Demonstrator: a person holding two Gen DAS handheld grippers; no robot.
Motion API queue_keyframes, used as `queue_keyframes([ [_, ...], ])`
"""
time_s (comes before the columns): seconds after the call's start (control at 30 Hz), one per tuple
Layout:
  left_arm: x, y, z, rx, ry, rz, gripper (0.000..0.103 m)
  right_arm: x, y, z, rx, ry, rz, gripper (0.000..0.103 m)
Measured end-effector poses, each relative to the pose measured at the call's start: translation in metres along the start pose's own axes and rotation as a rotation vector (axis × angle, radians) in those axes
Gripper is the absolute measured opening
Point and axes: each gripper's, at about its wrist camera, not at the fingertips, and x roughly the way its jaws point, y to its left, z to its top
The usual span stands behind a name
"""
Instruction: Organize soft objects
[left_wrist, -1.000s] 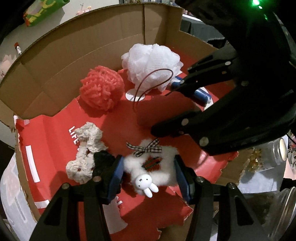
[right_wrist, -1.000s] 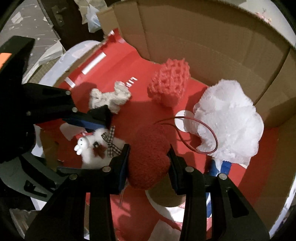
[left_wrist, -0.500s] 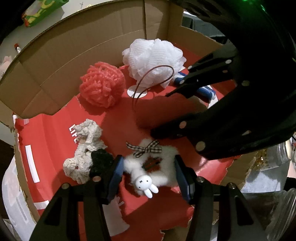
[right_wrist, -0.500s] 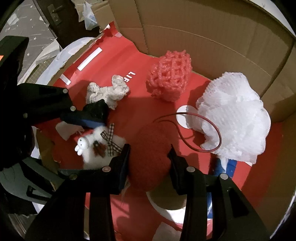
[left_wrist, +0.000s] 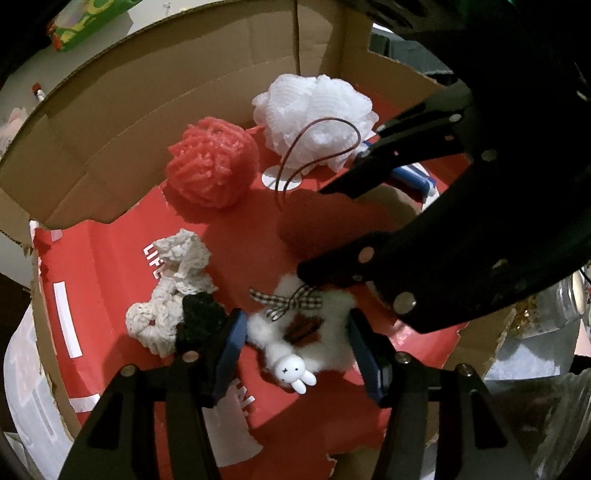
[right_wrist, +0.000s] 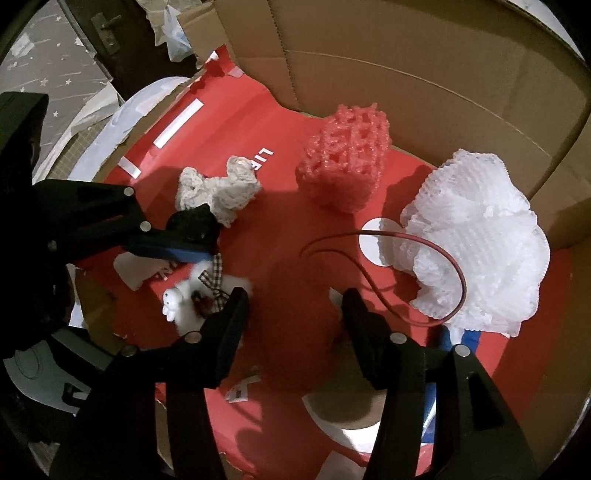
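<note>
My left gripper (left_wrist: 293, 345) is shut on a white fluffy pouch (left_wrist: 325, 332) with a checked bow and a small bunny charm; it also shows in the right wrist view (right_wrist: 192, 302). My right gripper (right_wrist: 295, 321) is shut on a dark red plush heart (right_wrist: 295, 314) with a red cord loop (right_wrist: 406, 258), held just right of the pouch; the heart also shows in the left wrist view (left_wrist: 332, 225). A coral mesh pouf (left_wrist: 212, 160), a white mesh pouf (left_wrist: 317, 114) and a cream crochet scrunchie (left_wrist: 173, 291) lie on the red cardboard (left_wrist: 110, 258).
Brown cardboard walls (left_wrist: 166, 85) enclose the back and sides. A black scrunchie (left_wrist: 201, 314) sits by my left finger. A blue-and-white object (left_wrist: 413, 177) lies partly under the white pouf. A glass jar (left_wrist: 561, 302) stands at the right outside the box.
The right gripper with the heart has lifted and drawn back a little. The left gripper stays shut on the white pouch, hardly moved.
</note>
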Motion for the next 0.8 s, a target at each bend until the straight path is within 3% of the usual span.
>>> queue_keyframes([
  [0.1, -0.009, 0.006, -0.004, -0.022, -0.024, -0.005, 0.071, -0.009, 0.000, -0.006, 0.007, -0.015, -0.005, 0.053],
  [0.2, -0.018, 0.009, -0.007, -0.061, -0.056, -0.010, 0.072, -0.023, 0.000, -0.008, 0.028, -0.046, -0.022, 0.065],
  [0.37, -0.043, 0.011, -0.015, -0.134, -0.135, -0.010, 0.087, -0.056, 0.002, -0.020, 0.074, -0.115, -0.054, 0.069],
  [0.43, -0.053, 0.012, -0.019, -0.166, -0.166, 0.006, 0.093, -0.065, 0.007, -0.026, 0.086, -0.141, -0.087, 0.076],
  [0.67, -0.078, 0.014, -0.032, -0.281, -0.264, 0.037, 0.100, -0.101, 0.015, -0.054, 0.192, -0.212, -0.228, 0.077],
  [0.8, -0.087, 0.008, -0.036, -0.327, -0.279, 0.080, 0.101, -0.110, 0.010, -0.071, 0.272, -0.225, -0.249, 0.077],
])
